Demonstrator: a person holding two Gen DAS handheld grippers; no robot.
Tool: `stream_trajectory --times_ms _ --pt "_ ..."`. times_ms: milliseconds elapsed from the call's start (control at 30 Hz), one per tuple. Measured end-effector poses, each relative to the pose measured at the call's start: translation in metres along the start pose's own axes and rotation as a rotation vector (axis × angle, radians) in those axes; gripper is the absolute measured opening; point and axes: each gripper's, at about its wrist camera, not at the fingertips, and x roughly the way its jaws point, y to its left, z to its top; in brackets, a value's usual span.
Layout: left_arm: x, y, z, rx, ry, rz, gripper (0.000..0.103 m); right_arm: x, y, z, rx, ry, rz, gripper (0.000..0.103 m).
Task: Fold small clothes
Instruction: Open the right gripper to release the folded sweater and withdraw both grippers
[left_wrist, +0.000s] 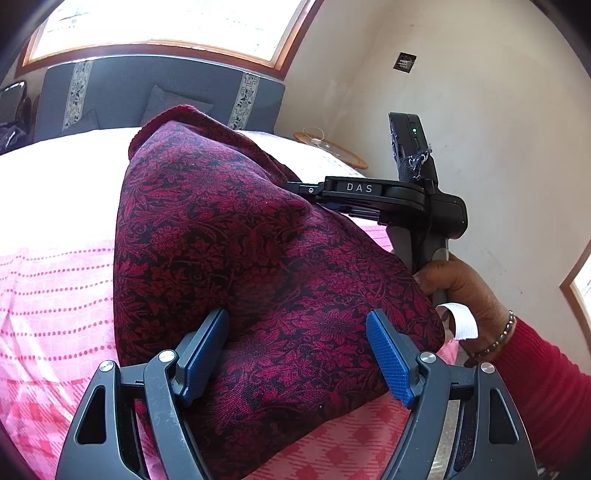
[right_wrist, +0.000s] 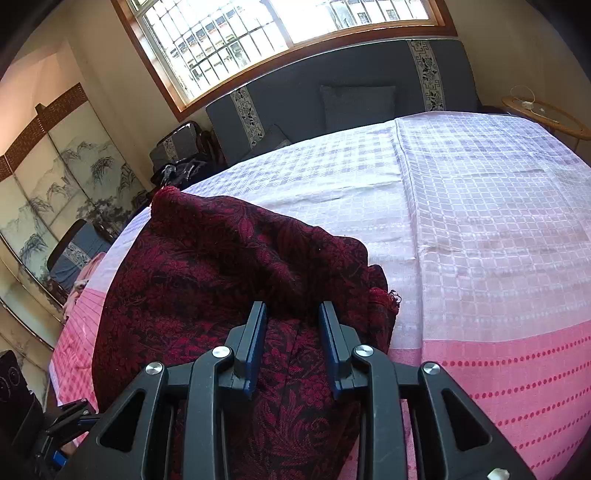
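Observation:
A dark red floral garment (left_wrist: 258, 258) lies bunched in a mound on the pink and white checked bedspread (left_wrist: 55, 288). My left gripper (left_wrist: 295, 347) stands wide open astride its near end; the blue pads (left_wrist: 388, 354) do not press the cloth. In the left wrist view my right gripper (left_wrist: 314, 195) comes in from the right, held by a hand (left_wrist: 465, 291) in a red sleeve, its fingers at the garment's far side. The right wrist view shows that right gripper (right_wrist: 291, 332) with narrow jaws closed on a thick fold of the garment (right_wrist: 221, 266).
A grey upholstered headboard (right_wrist: 332, 92) with cushions stands under the window at the far end. A round wooden side table (right_wrist: 546, 114) sits at the bed's far right corner. A painted folding screen (right_wrist: 55, 192) and a chair (right_wrist: 74, 254) stand to the left. Bare bedspread (right_wrist: 480, 221) stretches to the right.

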Motion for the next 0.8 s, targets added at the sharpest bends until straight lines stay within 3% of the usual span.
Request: stream_trajectory --times_ms 33,233,467,800 --pt "-0.001 -0.004 0.0 0.023 -0.005 0.026 0.077 -0.003 0.002 -0.001 -0.003 -0.009 -0.004 0.031" --pt "-0.009 -0.02 0.0 0.11 -0.052 0.147 0.077 -0.039 0.018 -0.011 -0.025 -0.101 -0.072 0.069" --pt "-0.017 -0.024 -0.002 0.154 -0.087 0.228 0.086 -0.086 0.017 -0.042 0.067 -0.186 -0.019 0.072" --pt "-0.026 -0.023 -0.005 0.17 -0.11 0.308 0.094 -0.101 0.029 -0.082 0.08 -0.174 -0.002 0.086"
